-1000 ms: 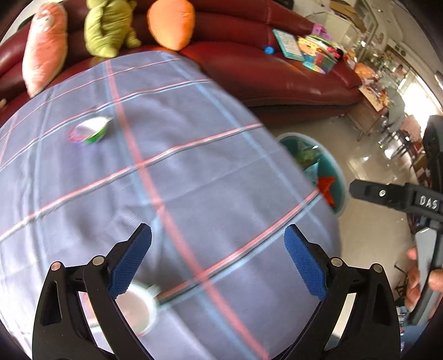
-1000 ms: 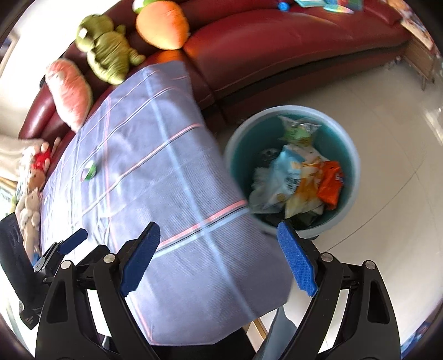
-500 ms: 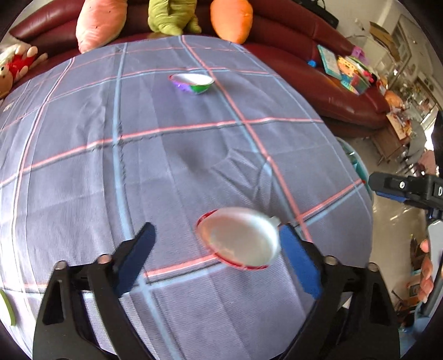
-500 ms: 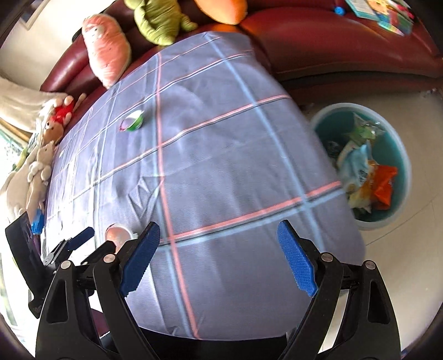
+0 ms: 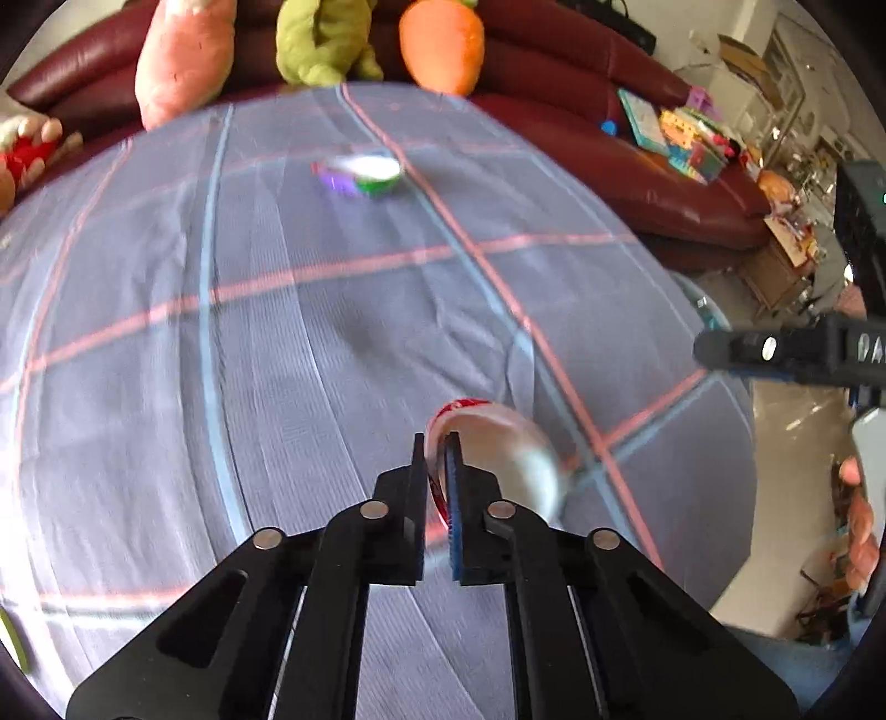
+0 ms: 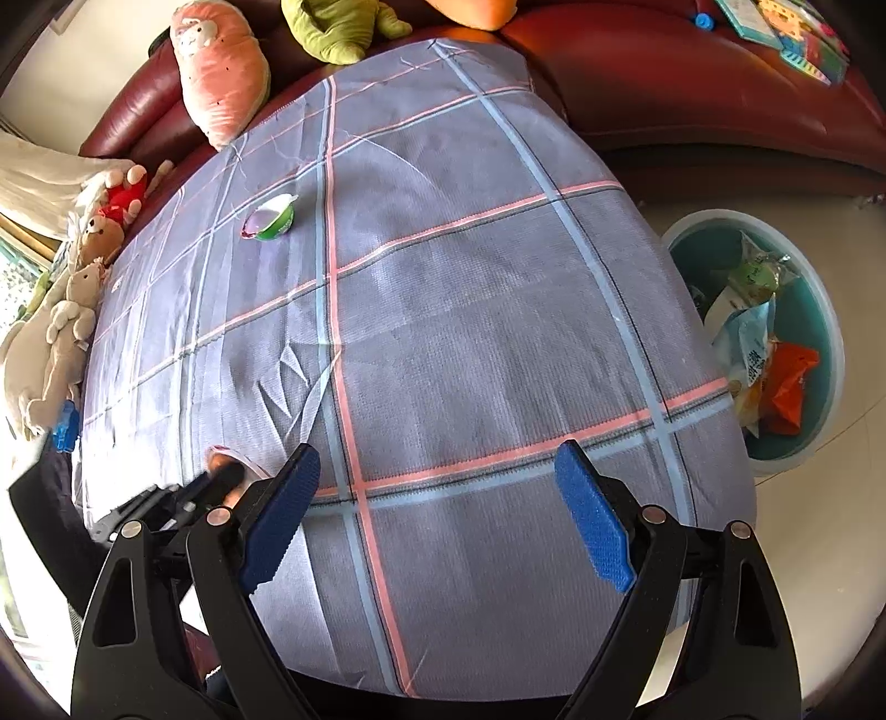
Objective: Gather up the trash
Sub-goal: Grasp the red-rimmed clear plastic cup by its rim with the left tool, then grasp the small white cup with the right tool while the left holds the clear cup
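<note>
My left gripper [image 5: 437, 443] is shut on the rim of a red-and-white empty cup [image 5: 498, 459] at the near side of the checked tablecloth [image 5: 277, 332]. The cup also shows in the right wrist view [image 6: 235, 468], partly hidden behind the left gripper [image 6: 216, 479]. A green-and-purple empty cup [image 5: 365, 174] lies on its side farther back; it also shows in the right wrist view [image 6: 271, 219]. My right gripper [image 6: 437, 498] is open and empty above the table's near edge. A teal trash bin [image 6: 819, 288] holding wrappers stands on the floor right of the table.
A dark red sofa [image 6: 692, 83] curves behind the table, with plush toys: pink [image 5: 183, 55], green [image 5: 321, 39], orange carrot [image 5: 443, 39]. Books lie on the sofa [image 5: 681, 133]. More plush animals [image 6: 61, 310] line the table's left side.
My left gripper has closed on the rim of the red-and-white cup, which half a second ago lay between its open fingers. The right gripper swung from over the bin to over the table.
</note>
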The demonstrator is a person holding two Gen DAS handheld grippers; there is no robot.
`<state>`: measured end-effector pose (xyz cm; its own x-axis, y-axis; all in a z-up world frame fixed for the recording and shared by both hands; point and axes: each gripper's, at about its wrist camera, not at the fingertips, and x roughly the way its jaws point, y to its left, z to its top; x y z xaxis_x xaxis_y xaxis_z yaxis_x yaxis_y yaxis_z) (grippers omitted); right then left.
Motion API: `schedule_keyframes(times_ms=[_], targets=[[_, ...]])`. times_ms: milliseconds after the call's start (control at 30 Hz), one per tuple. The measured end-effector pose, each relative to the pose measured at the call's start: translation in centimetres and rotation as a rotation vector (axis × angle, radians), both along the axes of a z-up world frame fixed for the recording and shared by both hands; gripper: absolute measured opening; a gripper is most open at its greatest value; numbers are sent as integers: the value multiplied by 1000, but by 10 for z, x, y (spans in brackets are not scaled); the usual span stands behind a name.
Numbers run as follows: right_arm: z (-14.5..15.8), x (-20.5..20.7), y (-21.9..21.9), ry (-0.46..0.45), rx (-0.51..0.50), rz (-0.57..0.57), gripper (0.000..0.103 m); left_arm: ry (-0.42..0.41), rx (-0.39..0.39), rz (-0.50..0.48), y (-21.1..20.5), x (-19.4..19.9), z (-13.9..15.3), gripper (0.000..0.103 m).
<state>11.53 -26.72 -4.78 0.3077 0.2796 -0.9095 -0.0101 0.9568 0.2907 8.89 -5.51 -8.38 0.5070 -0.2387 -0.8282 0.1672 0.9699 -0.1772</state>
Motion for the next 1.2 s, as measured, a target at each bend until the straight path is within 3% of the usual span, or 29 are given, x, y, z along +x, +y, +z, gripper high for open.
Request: schedule_keyframes(times_ms=[233,667,767,933,1000,1133,1167,1200], targets=[[4,38,19,-6,-14,38,83,-17,-31,100,37,50,15,5],[11,148,90,-44,81,131,81,-33,-68,176,90,114,35,5],[0,168,106,-17,106,155,61,-36,-71,178,97,121,35,5],[-19,188,125,19,116,170,56,-22,-87,190,110,131,28,5],[-25,192,131,25,117,180,44,-17,-92,197,114,134,26,5],[-34,196,144,32,91,199,31,-10,-98,204,118,138,23,5],[-35,196,146,28,78,205,14,-9,-101,205,118,139,23,5],[-34,194,147,19,65,215,5,-7,-103,205,118,140,22,5]])
